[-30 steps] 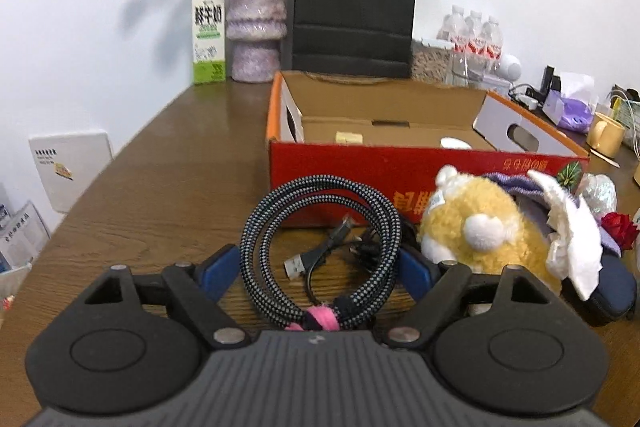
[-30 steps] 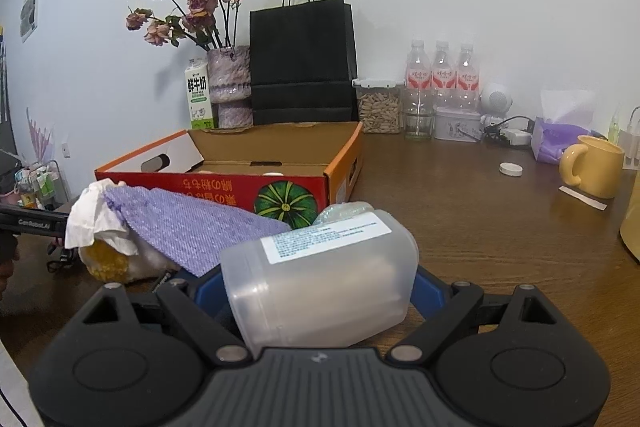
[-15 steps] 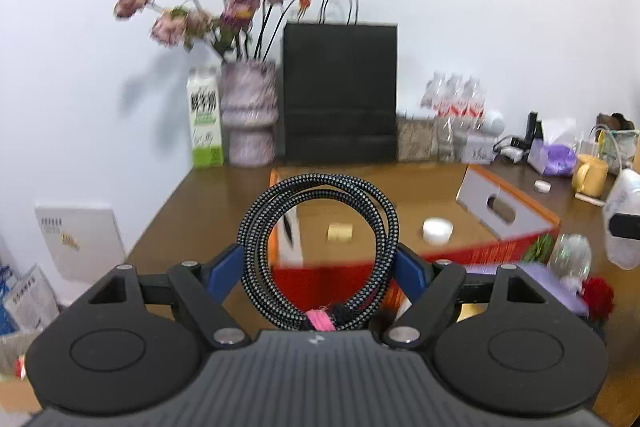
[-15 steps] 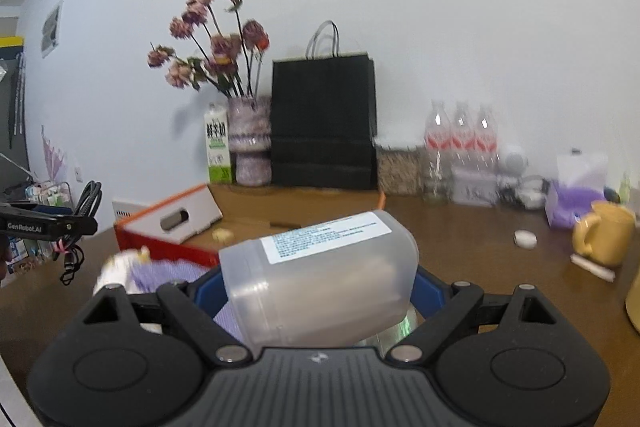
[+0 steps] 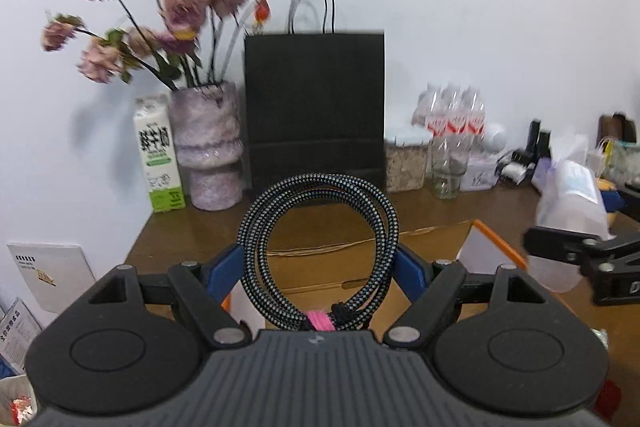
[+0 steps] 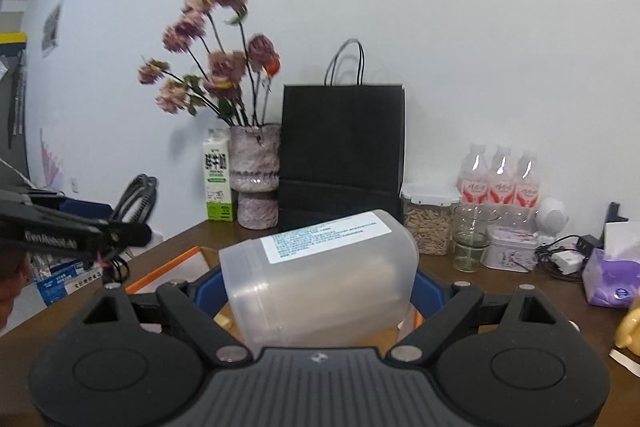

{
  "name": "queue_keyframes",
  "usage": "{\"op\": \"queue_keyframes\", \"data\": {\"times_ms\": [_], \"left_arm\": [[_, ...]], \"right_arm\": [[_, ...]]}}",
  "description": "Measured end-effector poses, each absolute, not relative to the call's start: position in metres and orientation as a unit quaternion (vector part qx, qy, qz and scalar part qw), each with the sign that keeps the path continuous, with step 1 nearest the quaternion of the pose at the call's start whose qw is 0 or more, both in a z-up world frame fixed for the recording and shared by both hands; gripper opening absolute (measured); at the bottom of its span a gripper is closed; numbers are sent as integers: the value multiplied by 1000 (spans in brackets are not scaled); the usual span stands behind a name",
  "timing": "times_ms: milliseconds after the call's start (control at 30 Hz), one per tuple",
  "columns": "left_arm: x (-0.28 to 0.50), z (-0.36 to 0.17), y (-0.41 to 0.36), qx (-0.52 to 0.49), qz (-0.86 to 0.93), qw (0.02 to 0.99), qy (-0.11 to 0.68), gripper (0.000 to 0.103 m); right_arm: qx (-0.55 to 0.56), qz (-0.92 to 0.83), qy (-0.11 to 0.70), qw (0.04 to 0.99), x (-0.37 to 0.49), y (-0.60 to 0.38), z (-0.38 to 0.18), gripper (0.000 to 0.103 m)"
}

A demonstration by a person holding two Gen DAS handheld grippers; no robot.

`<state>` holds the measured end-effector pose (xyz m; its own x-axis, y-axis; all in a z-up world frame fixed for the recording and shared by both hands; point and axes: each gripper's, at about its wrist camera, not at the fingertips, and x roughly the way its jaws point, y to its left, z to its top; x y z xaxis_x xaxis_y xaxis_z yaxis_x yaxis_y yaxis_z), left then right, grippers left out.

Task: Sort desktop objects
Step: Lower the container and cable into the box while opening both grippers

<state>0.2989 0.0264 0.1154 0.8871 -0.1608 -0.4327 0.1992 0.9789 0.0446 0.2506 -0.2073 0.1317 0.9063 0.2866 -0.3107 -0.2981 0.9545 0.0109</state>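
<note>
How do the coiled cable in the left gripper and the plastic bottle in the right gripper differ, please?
The braided cable is a thin black-and-white open loop tied with a pink band, while the plastic bottle is a bulky, translucent solid body with a white printed label. The cable stands upright in the left gripper; the bottle lies tilted on its side in the right gripper. Both are clamped between blue-padded jaws, held above the cardboard box.

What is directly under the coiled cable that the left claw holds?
Under the coiled cable, held by the left claw, lies the open cardboard box; its brown floor shows through the loop. The claw's body covers the rest of the box, so any contents there cannot be seen.
</note>
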Motion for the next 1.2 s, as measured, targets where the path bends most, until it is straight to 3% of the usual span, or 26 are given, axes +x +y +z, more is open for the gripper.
{"op": "queue_keyframes", "data": {"times_ms": [333, 600, 1200], "left_arm": [[398, 59, 11, 65, -50, 935, 345, 80], [417, 28, 12, 85, -17, 916, 392, 80], [415, 25, 13, 75, 7, 907, 414, 86]], "right_arm": [[-36, 87, 266, 959, 371, -161, 93, 90], [-37, 74, 337, 938, 411, -150, 59, 90], [-14, 72, 408, 910, 427, -155, 40, 90]]}}
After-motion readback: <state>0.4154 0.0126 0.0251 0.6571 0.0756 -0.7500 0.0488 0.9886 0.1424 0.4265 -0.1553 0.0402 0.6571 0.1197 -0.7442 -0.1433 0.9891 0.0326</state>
